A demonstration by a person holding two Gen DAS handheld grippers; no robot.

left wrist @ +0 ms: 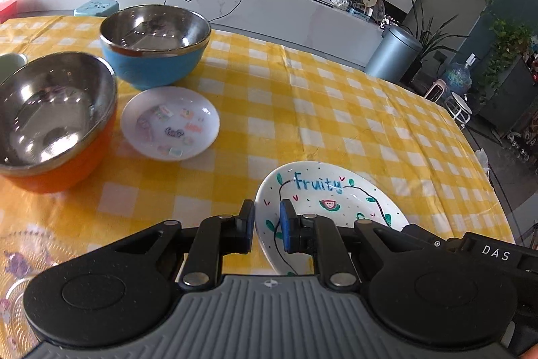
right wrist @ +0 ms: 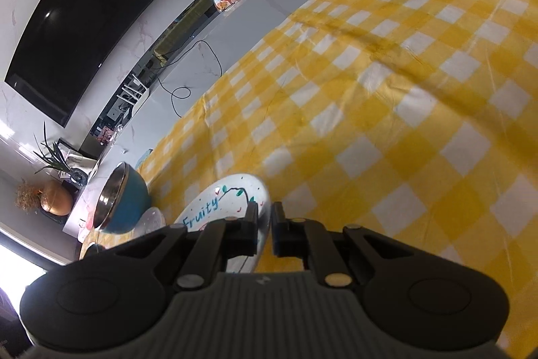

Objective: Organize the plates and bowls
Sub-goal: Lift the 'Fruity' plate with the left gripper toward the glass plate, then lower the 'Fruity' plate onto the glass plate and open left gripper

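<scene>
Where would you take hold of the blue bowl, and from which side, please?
Take the blue bowl by its rim, one finger inside the steel lining and one outside the wall. It stands upright with its mouth open to the top. Come down on its right side: the orange bowl and sticker plate crowd its left and near sides.

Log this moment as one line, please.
left tongs: shut on Fruity plate rim | right tongs: shut on same plate's opposite rim | sticker plate, blue bowl, orange bowl: on table, untouched
</scene>
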